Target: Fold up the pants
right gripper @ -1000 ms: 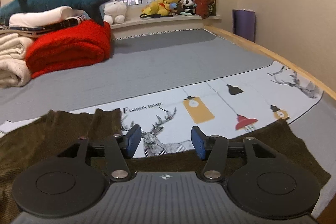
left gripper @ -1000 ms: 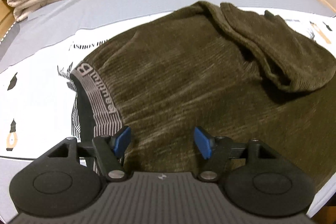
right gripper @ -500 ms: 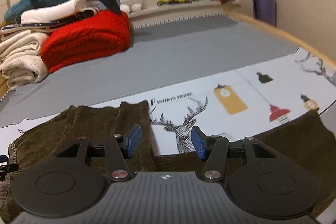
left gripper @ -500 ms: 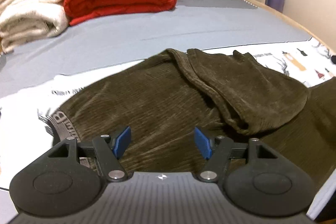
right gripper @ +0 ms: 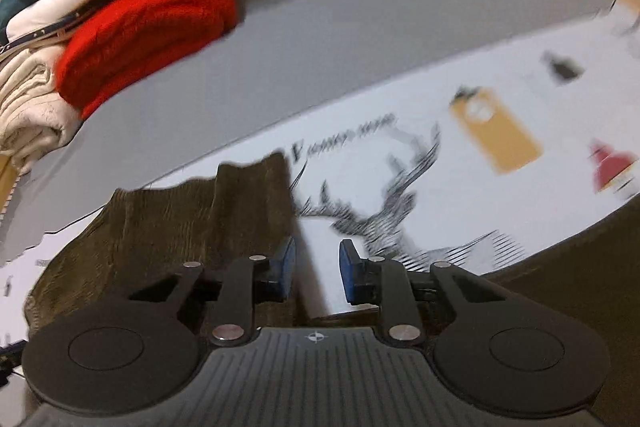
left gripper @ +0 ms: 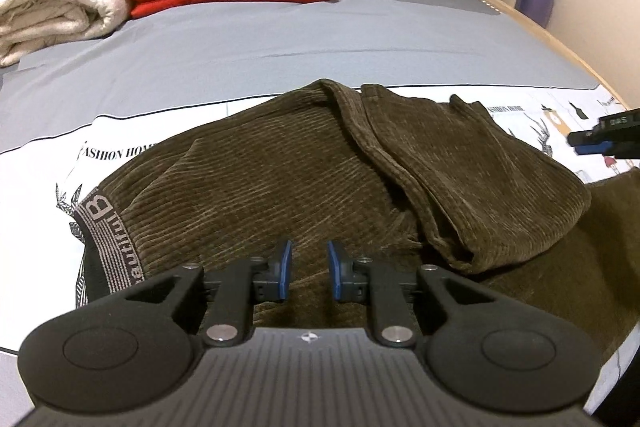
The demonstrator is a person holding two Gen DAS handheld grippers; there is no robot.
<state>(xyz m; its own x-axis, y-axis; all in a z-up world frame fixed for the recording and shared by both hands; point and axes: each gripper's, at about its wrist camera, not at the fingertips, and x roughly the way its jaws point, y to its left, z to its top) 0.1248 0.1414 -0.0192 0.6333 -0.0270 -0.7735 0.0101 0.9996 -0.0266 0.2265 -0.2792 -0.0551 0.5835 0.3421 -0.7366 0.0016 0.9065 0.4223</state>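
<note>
Pants, one pair, lay on the bed; two tools, wider earlier, were closing on nothing.

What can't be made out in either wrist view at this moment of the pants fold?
- Near edge of the pants: left wrist view, hidden behind the closing left gripper, so any pinch on the cloth is unclear.
- Waistband lettering: left wrist view, curved and partly folded under.
- Printed mat: right wrist view, motion-blurred.
- Right gripper: closing; cloth contact unclear through blur.
- Pants' right end: cut off by both frames.
</note>
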